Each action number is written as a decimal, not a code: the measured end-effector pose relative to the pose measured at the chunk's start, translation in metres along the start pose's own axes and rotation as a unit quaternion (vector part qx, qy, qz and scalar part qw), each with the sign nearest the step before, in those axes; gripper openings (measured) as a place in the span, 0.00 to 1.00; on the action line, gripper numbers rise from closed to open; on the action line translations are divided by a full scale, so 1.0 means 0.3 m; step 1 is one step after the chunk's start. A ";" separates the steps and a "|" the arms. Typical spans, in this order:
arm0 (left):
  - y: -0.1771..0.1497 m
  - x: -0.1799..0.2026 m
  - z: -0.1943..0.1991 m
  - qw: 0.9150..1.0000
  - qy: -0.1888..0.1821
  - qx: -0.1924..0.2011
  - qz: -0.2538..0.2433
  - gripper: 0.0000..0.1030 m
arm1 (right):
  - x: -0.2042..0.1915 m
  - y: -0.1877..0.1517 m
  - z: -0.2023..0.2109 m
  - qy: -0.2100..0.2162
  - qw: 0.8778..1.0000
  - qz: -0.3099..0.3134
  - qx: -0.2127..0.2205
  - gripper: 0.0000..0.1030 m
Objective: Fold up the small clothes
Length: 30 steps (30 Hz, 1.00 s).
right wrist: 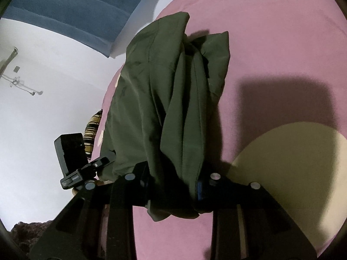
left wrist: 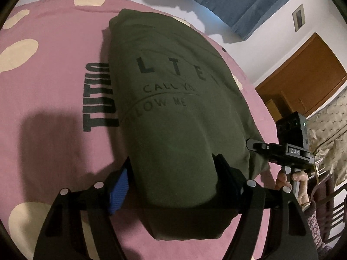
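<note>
A dark green T-shirt (left wrist: 173, 108) with printed lettering lies folded lengthwise on a pink bedcover (left wrist: 54, 86) with cream dots. Its near end fills the gap of my left gripper (left wrist: 173, 182); both pads press on the thick fold, which hangs a little above the cover. In the right wrist view the same shirt (right wrist: 173, 108) is bunched into long folds, and my right gripper (right wrist: 173, 182) is shut on its near end. The right gripper's body (left wrist: 286, 151) and the hand holding it show at the shirt's right edge. The left gripper's body (right wrist: 76, 162) appears at the shirt's left edge.
Black lettering (left wrist: 99, 97) is printed on the cover beside the shirt. Behind the bed hang a blue curtain (left wrist: 238, 0) and a white wall (right wrist: 43, 108). A wooden door (left wrist: 303, 75) and quilted beige fabric (left wrist: 329, 119) are at the right. A striped cloth (right wrist: 93, 134) lies past the bed edge.
</note>
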State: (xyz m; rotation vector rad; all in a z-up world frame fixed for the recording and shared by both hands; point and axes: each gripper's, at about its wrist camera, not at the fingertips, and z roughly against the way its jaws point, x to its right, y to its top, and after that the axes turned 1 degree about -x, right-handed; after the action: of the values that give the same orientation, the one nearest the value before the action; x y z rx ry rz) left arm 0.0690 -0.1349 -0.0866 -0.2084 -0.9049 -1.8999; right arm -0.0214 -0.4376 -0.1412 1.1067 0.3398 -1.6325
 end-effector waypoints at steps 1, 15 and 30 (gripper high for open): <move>-0.002 0.007 0.003 1.000 0.000 0.000 0.000 0.72 | -0.002 -0.003 0.003 0.003 1.000 -0.001 0.000 0.29; 0.032 -0.084 0.179 0.998 -0.039 0.048 -0.018 0.84 | -0.001 0.072 0.095 0.013 0.999 0.014 0.033 0.87; 0.310 -0.190 -0.039 0.999 -0.025 0.022 0.033 0.84 | 0.033 0.384 -0.094 -0.004 1.000 -0.014 0.018 0.89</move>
State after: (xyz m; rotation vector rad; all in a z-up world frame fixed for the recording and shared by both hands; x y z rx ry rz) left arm 0.1779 -0.1249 -0.0770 -0.2564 -0.9609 -1.8199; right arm 0.0931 -0.4672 -0.1285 1.1273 0.3234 -1.6725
